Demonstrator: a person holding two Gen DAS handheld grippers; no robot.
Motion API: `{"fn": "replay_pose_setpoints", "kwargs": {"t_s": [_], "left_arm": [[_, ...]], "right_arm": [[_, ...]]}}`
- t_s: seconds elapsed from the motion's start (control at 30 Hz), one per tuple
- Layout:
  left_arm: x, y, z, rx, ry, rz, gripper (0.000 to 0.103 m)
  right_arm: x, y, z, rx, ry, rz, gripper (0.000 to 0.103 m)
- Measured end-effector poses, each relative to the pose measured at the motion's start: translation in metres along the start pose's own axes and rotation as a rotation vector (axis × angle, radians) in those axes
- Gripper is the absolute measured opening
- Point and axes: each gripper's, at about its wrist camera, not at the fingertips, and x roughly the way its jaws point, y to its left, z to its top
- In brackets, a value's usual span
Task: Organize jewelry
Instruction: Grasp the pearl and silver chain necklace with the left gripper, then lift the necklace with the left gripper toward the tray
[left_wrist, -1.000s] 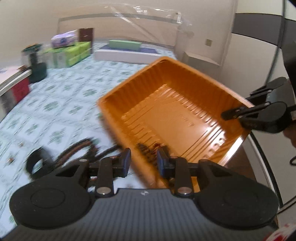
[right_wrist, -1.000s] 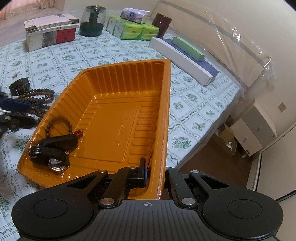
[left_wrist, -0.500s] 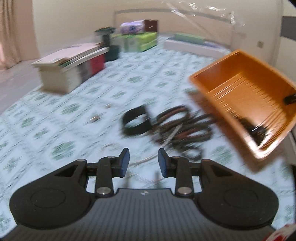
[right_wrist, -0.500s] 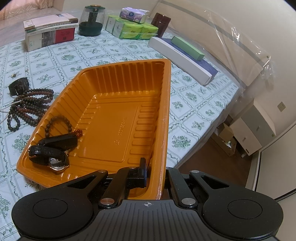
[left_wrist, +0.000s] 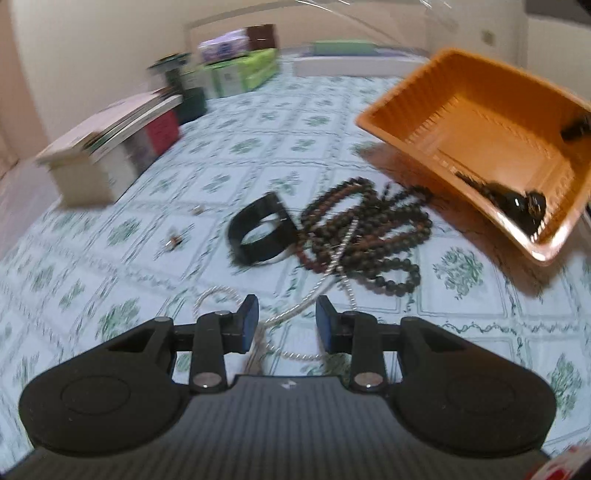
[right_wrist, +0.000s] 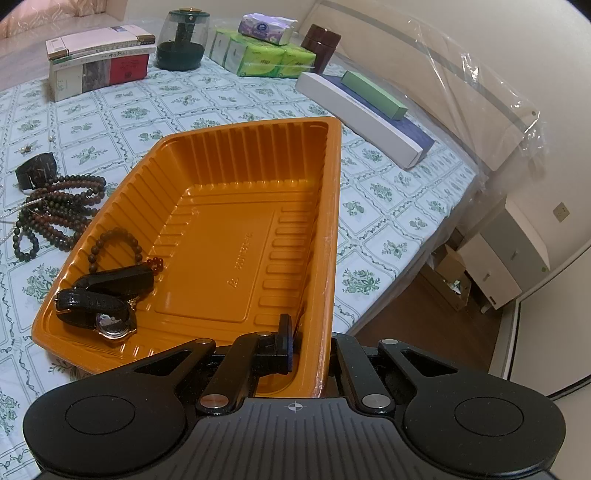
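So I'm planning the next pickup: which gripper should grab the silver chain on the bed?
Left. The left gripper hangs open over the silver chain; the right gripper is clamped on the orange tray.

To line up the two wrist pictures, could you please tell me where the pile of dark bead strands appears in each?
Left wrist view: the dark bead strands lie at centre, just beyond the left gripper.
Right wrist view: they sit at the far left edge.
Shared landmark: the orange tray, right of the beads in both.
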Motion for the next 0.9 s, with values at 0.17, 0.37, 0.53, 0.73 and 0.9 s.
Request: {"fn": "replay_pose_setpoints", "kwargs": {"t_s": [0.17,0.37,0.53,0.73,0.9], "left_arm": [[0.014,-0.017,0.005,0.173,0.011,0.011,0.030],[0.024,-0.024,0.009,0.252,0.024,-0.008,0.016],[0.023,-0.023,0.013,0.249,0.043,-0.017,0.002],[-0.004,-0.015,0.022,0.179,-0.004,-0.025,0.002],[-0.030,-0.006,0.041,0.142,-0.072,-0.037,0.002]], "right_arm": [[0.000,0.000,0.000,0.000,0.000,0.000,0.004],[0.000,0.000,0.000,0.001,0.000,0.001,0.004],[0.000,0.000,0.000,0.000,-0.001,0.000,0.004],[0.001,0.000,-0.001,0.001,-0.002,-0.001,0.004],[0.001,0.000,-0.002,0.000,-0.004,-0.001,0.004]]}}
